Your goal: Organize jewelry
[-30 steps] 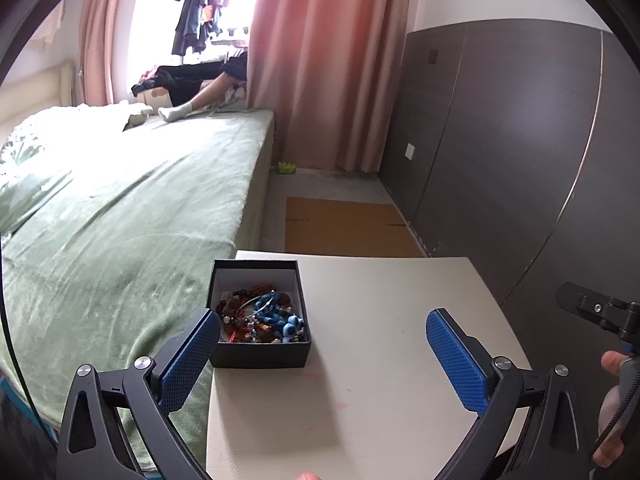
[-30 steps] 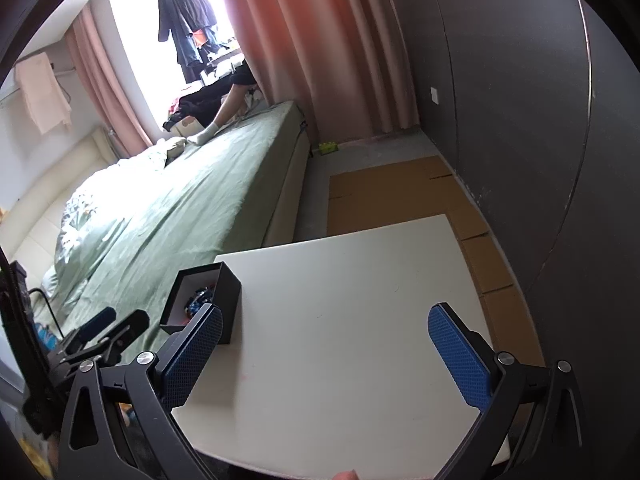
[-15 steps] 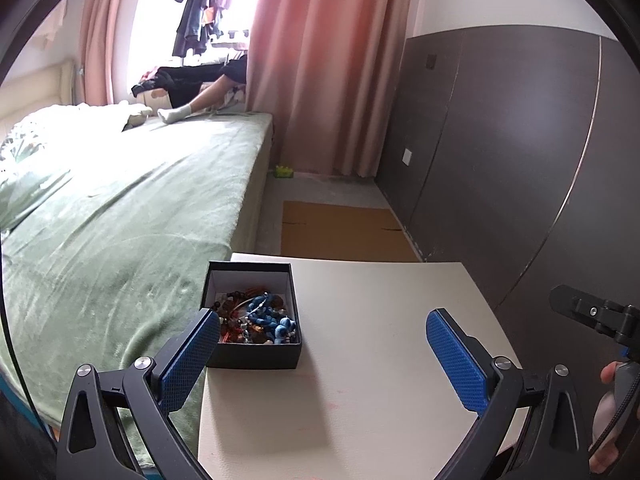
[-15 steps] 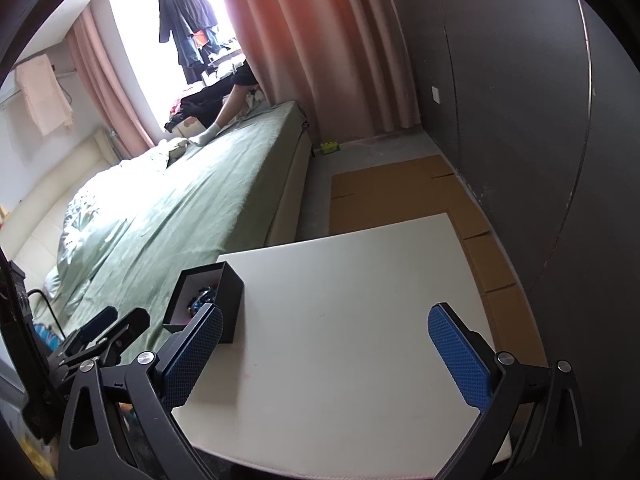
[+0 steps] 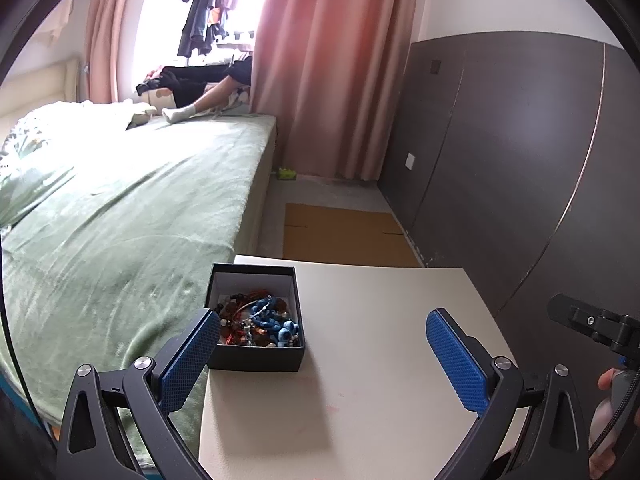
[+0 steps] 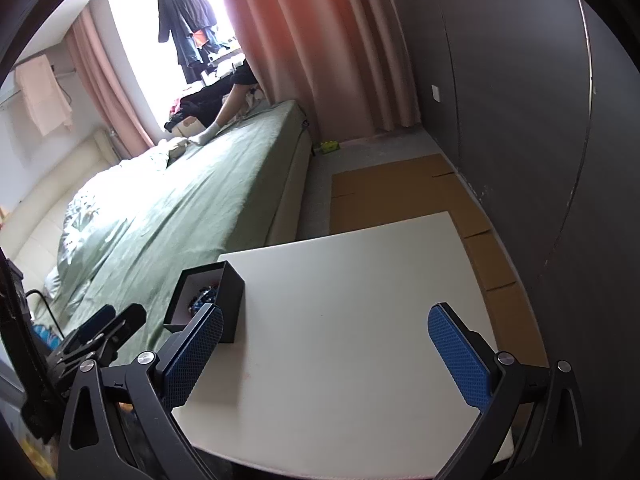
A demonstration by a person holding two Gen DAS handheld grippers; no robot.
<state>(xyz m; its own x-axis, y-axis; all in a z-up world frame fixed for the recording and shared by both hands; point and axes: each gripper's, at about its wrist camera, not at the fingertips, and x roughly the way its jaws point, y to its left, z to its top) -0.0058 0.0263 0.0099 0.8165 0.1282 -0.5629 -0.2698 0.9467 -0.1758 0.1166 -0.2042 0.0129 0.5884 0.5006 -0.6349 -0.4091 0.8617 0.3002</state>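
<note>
A small black box point(image 5: 256, 356) stands at the left edge of a cream table point(image 5: 380, 328). Inside lies a tangle of jewelry point(image 5: 260, 322): blue, brown and red beads. My left gripper point(image 5: 324, 354) hangs wide open above the table's near half, its left pad beside the box's front left corner, nothing between its fingers. In the right wrist view the same box point(image 6: 230, 300) sits at the far left of the table point(image 6: 360, 304), with my right gripper point(image 6: 326, 354) wide open and empty over the near part. The left gripper's body point(image 6: 96, 336) shows at lower left there.
A bed with a green cover point(image 5: 120, 216) runs along the table's left side; a person's leg in a white sock point(image 5: 180, 112) rests at its far end. Dark wall panels point(image 5: 520, 152) close the right side. Cardboard sheets point(image 5: 340, 232) lie on the floor beyond the table.
The left gripper has drawn back and shifted slightly, so the box sits a little farther off in its view. The right gripper has barely moved. Both stay open.
</note>
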